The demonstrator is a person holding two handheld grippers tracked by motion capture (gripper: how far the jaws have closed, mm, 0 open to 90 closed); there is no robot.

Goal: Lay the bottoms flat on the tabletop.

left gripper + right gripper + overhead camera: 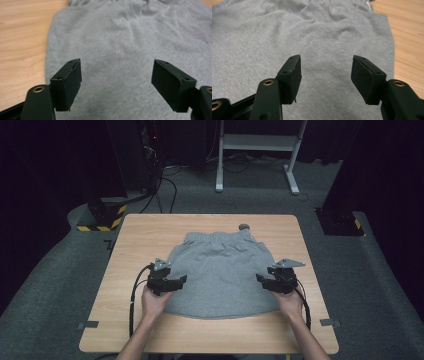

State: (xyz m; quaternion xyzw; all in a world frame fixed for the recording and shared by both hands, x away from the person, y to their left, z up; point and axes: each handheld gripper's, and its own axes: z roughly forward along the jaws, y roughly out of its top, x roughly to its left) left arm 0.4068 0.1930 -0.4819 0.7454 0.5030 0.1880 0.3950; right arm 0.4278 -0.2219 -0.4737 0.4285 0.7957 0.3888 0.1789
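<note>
Wooden table [150,232], white desk frame [257,142] behind

Black claws [186,279] [258,278]: grey three-cornered top plates, brass-ringed holes, black trailing cables; forearms bare.

Bare wooden table [140,227] lies open at 12, 3, 6 and 9 o'clock of the grey shorts [220,270]. A small grey knob [244,226] stands at the shorts' 12 o'clock edge.

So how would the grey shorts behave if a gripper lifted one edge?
The shorts would probably droop: the soft cloth lies flat with wrinkles. The fleecy-looking surface likely grips the pads, so no slipping. Probably light.
</note>
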